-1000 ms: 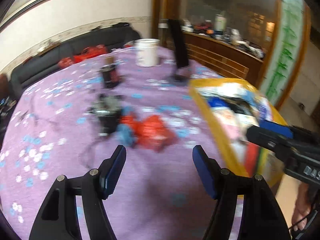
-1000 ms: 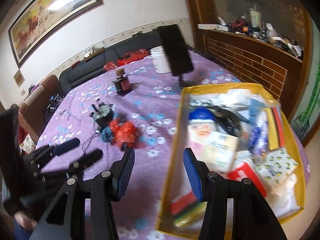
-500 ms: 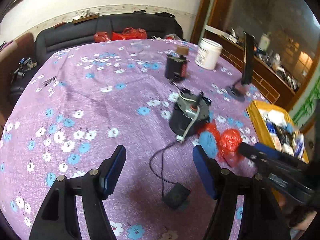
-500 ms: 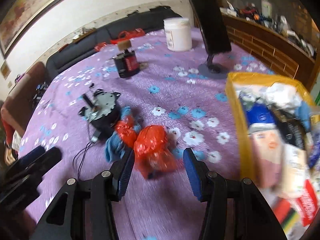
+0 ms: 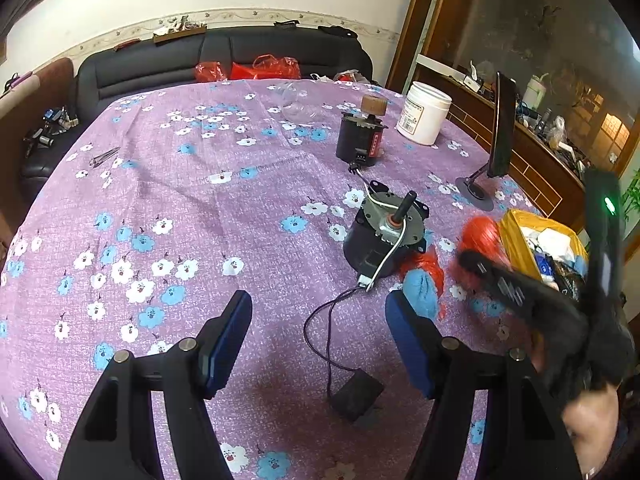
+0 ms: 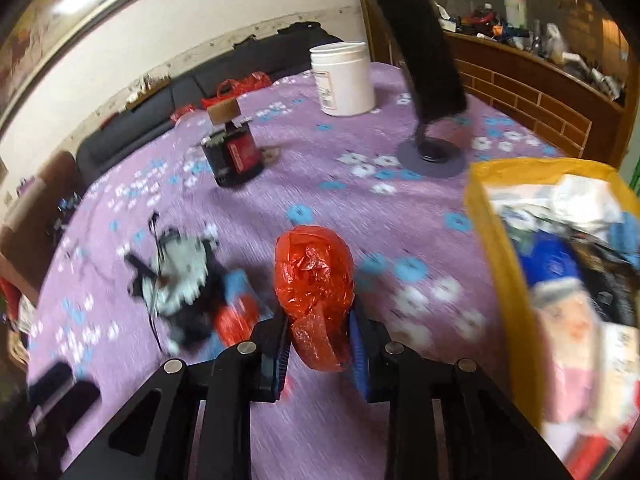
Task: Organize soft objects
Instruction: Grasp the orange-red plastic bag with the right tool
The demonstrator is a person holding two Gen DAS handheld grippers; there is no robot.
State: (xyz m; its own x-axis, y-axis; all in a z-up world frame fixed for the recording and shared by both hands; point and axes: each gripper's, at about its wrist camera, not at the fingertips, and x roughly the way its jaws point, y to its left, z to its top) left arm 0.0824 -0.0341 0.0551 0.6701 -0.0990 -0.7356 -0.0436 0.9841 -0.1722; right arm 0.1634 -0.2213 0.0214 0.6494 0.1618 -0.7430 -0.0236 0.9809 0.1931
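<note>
Red plastic bag bundle (image 6: 314, 280) sits clamped between the blue pads of the right gripper (image 6: 320, 350), fingers having just closed in on it and now narrow around its lower part, its rounded top sticking out past the fingertips; whether it is off the table (image 5: 200, 200) cannot be told, frame blurred; just left of it a second red bag (image 6: 234, 318) with a blue cloth (image 5: 420, 292) lies against a black motor with grey top plate (image 5: 386, 236), white wire and dark cord running to a small black block (image 5: 356, 398); yellow bin (image 6: 486, 216) full of mixed packets stands near on the right; farther back a black-and-red box with wooden knob (image 5: 360, 138), white tub (image 5: 424, 118) and dark screen on a round stand (image 5: 500, 132); left gripper (image 5: 318, 336) hovers over the purple flowered cloth with fingers spread wide, nothing between them, cord and block lying beneath the gap; a hand (image 5: 592, 428) grips the right gripper's handle.
</note>
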